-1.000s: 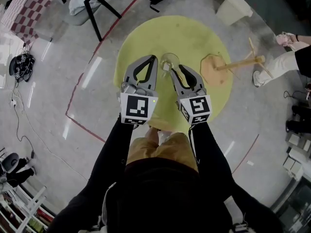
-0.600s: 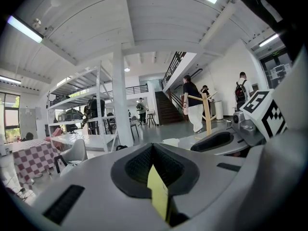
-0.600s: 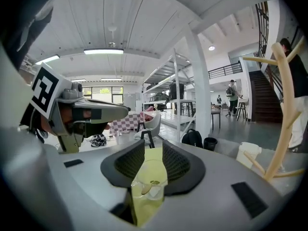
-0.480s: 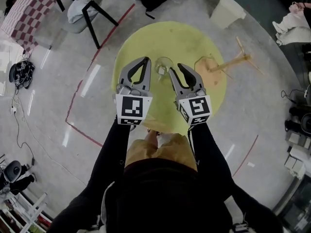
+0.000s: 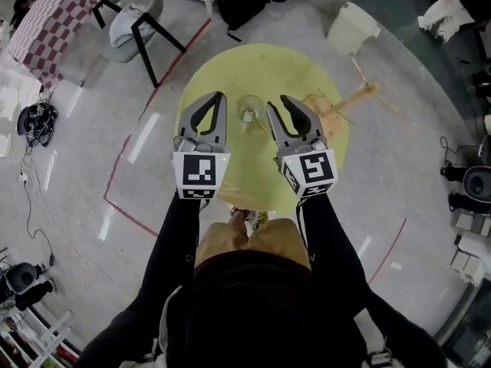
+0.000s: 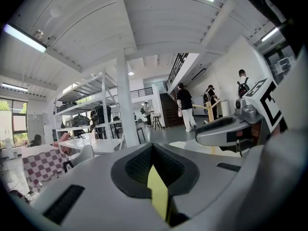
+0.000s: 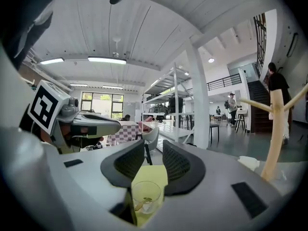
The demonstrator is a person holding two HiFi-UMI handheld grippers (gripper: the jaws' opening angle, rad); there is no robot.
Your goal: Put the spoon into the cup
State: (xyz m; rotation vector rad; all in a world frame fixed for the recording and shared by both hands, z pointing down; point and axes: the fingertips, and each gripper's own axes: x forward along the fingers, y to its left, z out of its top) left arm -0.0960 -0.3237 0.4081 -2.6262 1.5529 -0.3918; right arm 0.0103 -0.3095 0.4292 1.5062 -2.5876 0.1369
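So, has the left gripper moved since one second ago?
Yes. In the head view the left gripper has shifted left, away from the cup; more of the yellow table shows between them now.

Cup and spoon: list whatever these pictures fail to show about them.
- Head view: the cup is too small, and its contents cannot be read through the glass.
- Right gripper view: between the open right tool jaws, a pale sliver lies in the cup; it is too small to confirm as the spoon.
- Left gripper view: the shut left tool blocks the table, so the cup is unseen.
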